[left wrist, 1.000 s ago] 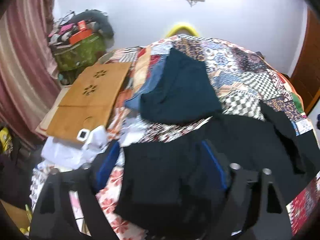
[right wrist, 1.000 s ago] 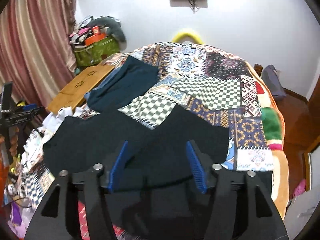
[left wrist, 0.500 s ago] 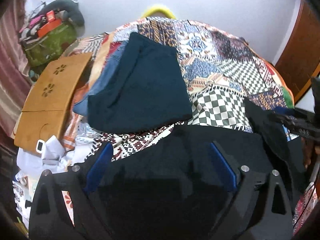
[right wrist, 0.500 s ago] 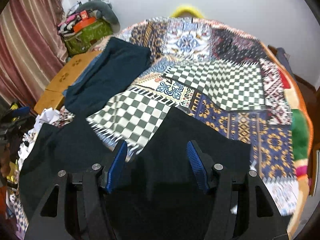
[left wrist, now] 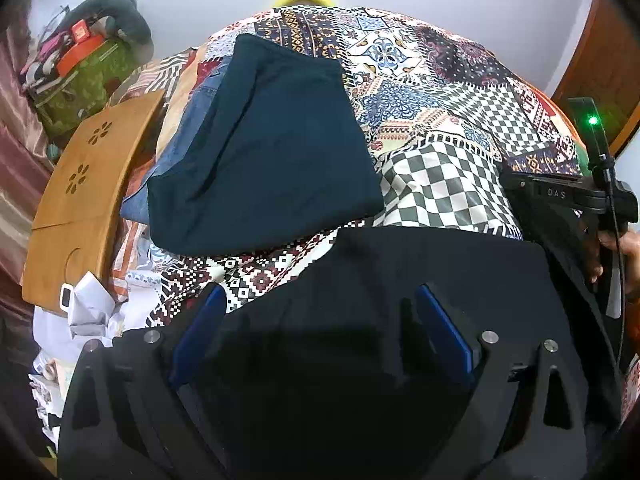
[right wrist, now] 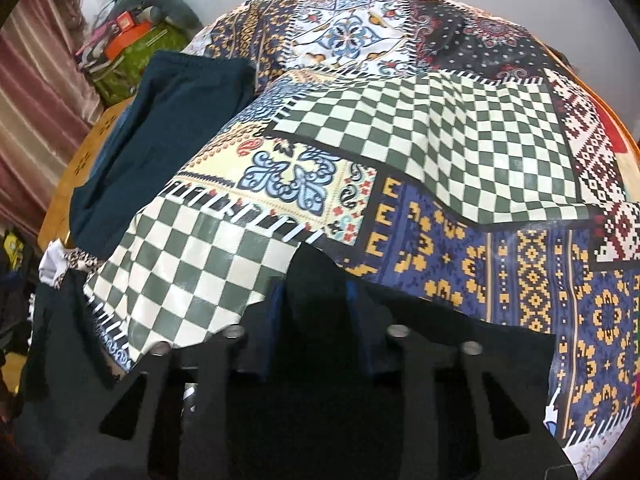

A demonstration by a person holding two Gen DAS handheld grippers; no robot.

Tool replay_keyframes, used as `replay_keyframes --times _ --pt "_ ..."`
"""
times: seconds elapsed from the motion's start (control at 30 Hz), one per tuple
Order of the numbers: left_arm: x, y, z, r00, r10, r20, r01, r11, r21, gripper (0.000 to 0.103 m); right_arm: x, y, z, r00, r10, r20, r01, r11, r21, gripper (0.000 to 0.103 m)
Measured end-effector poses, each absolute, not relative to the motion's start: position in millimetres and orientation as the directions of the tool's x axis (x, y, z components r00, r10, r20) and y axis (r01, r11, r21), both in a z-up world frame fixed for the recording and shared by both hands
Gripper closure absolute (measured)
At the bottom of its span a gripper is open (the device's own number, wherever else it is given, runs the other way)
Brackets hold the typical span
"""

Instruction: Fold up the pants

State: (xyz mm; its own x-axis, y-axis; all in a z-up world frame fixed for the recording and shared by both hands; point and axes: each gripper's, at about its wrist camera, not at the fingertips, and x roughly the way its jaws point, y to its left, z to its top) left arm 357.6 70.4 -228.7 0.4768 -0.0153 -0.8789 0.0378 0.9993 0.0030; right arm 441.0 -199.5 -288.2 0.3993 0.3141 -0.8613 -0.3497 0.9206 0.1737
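The black pants (left wrist: 420,264) lie spread on the bed's patchwork cover (right wrist: 420,128), at its near edge, below a folded dark teal garment (left wrist: 264,152).

The right hand-held gripper (right wrist: 316,304) is closing its jaws, with a fold of the black cloth between the blue pads (right wrist: 276,308); they look almost together on the fabric. The left hand-held gripper (left wrist: 320,320) stands wide open over the other part of the pants — its pads (left wrist: 444,328) are on either side of the cloth but do not press it.

For a good fold, I think the left one should also catch an edge, with both layers of cloth between the pads. Then both should lift together and evenly — otherwise the leg can twist or slip out.
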Motion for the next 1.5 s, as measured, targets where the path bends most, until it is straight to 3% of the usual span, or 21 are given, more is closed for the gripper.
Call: replay_keyframes --times 0.2,0.5,0.7,0.93,1.23,1.5 --pt "346 44 -219 0.468 -0.035 -0.883 0.099 0.995 0.013 0.007 421 -223 -262 0.449 0.337 -0.827 -0.348 0.919 0.186 0.09" --pt "313 -24 -215 0.421 -0.114 -0.9 0.224 0.974 -0.019 0.007 338 -327 -135 0.67 0.364 -0.647 -0.283 0.931 0.231 0.091" --pt "285 -73 -218 0.395 -0.14 -0.908 0.296 0.955 -0.019 0.007 288 -374 -88 0.743 0.351 -0.569 -0.28 0.936 0.213 0.091" --pt "264 -113 -229 0.385 -0.14 -0.912 0.352 0.936 0.005 0.006 240 -397 -141 0.687 0.266 -0.676 -0.22 0.963 0.155 0.091" --pt "256 -129 -232 0.391 -0.157 -0.907 0.362 0.932 -0.005 0.006 205 -429 -229 0.547 0.215 -0.809 -0.09 0.976 0.198 0.091" --pt "256 -115 -223 0.416 -0.191 -0.889 0.325 0.944 -0.051 0.006 184 -432 -228 0.567 0.101 -0.818 -0.006 0.993 0.119 0.091"
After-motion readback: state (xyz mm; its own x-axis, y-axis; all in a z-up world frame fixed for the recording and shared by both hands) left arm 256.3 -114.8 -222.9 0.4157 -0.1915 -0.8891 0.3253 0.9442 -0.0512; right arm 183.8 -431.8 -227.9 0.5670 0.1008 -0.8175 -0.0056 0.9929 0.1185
